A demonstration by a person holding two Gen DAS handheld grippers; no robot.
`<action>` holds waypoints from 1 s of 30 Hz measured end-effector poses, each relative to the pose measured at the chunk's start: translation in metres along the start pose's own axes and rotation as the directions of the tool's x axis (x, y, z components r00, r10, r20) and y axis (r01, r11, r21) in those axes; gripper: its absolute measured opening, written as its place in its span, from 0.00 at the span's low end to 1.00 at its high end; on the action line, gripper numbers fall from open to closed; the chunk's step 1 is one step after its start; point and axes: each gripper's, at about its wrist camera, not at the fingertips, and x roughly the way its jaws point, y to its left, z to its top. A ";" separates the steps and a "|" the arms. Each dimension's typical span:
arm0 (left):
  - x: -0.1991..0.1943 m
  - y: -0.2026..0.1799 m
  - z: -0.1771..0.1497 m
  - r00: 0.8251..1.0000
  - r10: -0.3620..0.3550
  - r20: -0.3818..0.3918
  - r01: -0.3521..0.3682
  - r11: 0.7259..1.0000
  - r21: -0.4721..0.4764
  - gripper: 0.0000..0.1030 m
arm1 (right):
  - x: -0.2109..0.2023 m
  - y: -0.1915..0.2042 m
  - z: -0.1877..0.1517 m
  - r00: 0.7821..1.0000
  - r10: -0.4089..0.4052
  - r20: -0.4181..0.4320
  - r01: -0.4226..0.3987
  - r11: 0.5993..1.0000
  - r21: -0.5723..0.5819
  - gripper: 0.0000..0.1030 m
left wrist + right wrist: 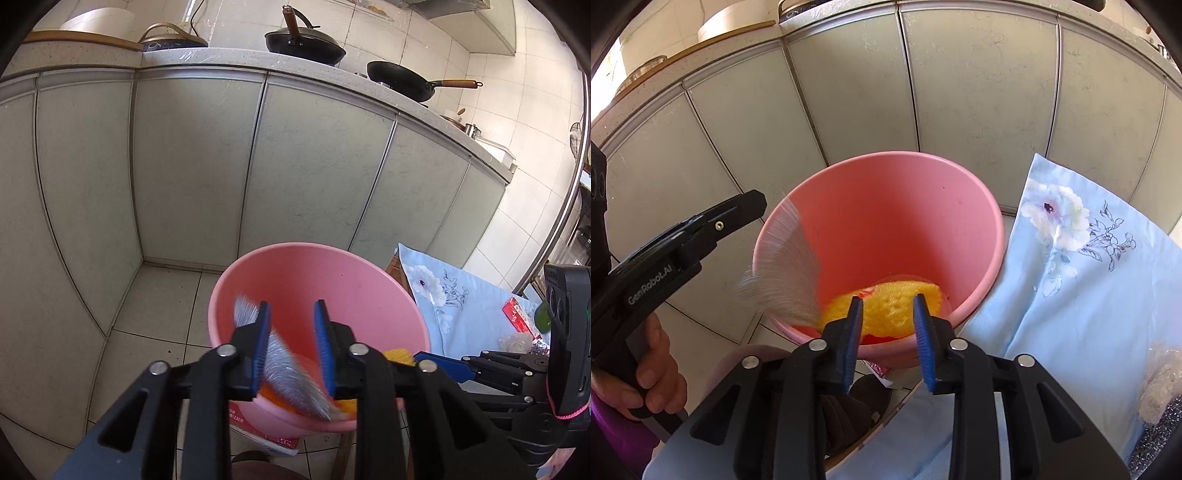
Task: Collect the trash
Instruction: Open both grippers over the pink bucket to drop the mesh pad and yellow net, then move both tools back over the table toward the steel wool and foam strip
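Pale green cabinet doors (192, 158) and a tiled floor (155, 295) back a pink bucket (886, 206) that stands on the floor beside a table draped in a light blue flowered cloth (1071, 295), close enough, I judge, that rubbish from the table can be dropped straight in. Over the bucket's near rim a silvery wrapper (786, 269) shows as a smeared fan, motion-blurred and seemingly falling; from the left wrist view it streaks between the blue pads of the left gripper (291, 347), whose fingers stand apart and do not press on it. At the bottom of the bucket lies a yellow, spongy-looking piece of trash (886, 306), crumpled and bright, with something red under its edge. The right gripper (886, 332) hangs above it with its jaws parted and nothing between them, so both tools look to be in the act of letting go. A hand (653, 365) grips the left tool's handle. More litter waits on the cloth: a red packet (517, 314) and clear crinkled plastic (1160, 384). Woks (306, 44) sit on the counter behind.
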 end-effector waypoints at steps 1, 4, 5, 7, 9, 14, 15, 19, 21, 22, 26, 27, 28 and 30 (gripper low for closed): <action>-0.001 -0.001 0.001 1.000 -0.001 0.003 0.001 1.000 -0.001 0.25 | -0.002 0.000 -0.001 1.000 0.001 0.004 -0.001 1.000 -0.001 0.34; -0.007 -0.003 0.002 1.000 0.000 0.010 0.000 1.000 0.008 0.27 | -0.008 0.001 -0.001 1.000 0.005 0.021 -0.005 1.000 -0.005 0.35; -0.009 -0.005 0.003 1.000 0.001 0.013 -0.001 1.000 0.012 0.27 | -0.010 0.001 -0.002 1.000 0.006 0.026 -0.006 1.000 -0.006 0.35; -0.014 -0.007 0.003 1.000 -0.005 0.021 0.005 1.000 0.017 0.28 | -0.016 -0.001 -0.002 0.999 0.012 0.038 -0.012 1.000 -0.004 0.35; -0.019 -0.010 0.004 1.000 -0.009 0.029 0.008 1.000 0.024 0.28 | -0.022 -0.002 -0.004 0.999 0.014 0.051 -0.014 1.000 -0.002 0.35; -0.030 -0.025 0.001 0.999 -0.022 0.026 0.020 0.998 0.059 0.28 | -0.040 -0.005 -0.013 0.997 0.009 0.083 -0.007 1.000 -0.014 0.35; -0.032 -0.028 0.001 0.999 -0.026 0.025 0.024 0.998 0.065 0.28 | -0.045 -0.006 -0.016 0.996 0.005 0.092 -0.003 1.000 -0.019 0.35; -0.041 -0.041 0.000 0.998 -0.056 0.018 0.055 0.996 0.075 0.36 | -0.065 -0.008 -0.024 0.992 -0.007 0.123 0.011 1.000 -0.028 0.35; -0.045 -0.048 0.000 0.997 -0.071 0.013 0.070 0.994 0.079 0.37 | -0.077 -0.011 -0.031 0.990 -0.015 0.142 0.019 0.999 -0.027 0.35; -0.047 -0.053 -0.001 0.997 -0.079 0.009 0.078 0.993 0.084 0.37 | -0.081 -0.012 -0.033 0.989 -0.020 0.149 0.024 0.999 -0.024 0.35; -0.053 -0.071 -0.004 0.994 -0.107 -0.003 0.107 0.988 0.107 0.37 | -0.104 -0.019 -0.048 0.983 -0.043 0.177 0.047 0.999 -0.016 0.35; -0.055 -0.077 -0.005 0.993 -0.116 -0.006 0.116 0.987 0.113 0.38 | -0.111 -0.022 -0.053 0.982 -0.054 0.184 0.057 0.998 -0.016 0.35; -0.056 -0.082 -0.006 0.992 -0.126 -0.010 0.127 0.985 0.119 0.38 | -0.116 -0.024 -0.057 0.980 -0.062 0.189 0.066 0.998 -0.016 0.35; -0.058 -0.096 -0.009 0.989 -0.149 -0.023 0.151 0.980 0.133 0.38 | -0.126 -0.029 -0.065 0.977 -0.078 0.198 0.082 0.997 -0.012 0.35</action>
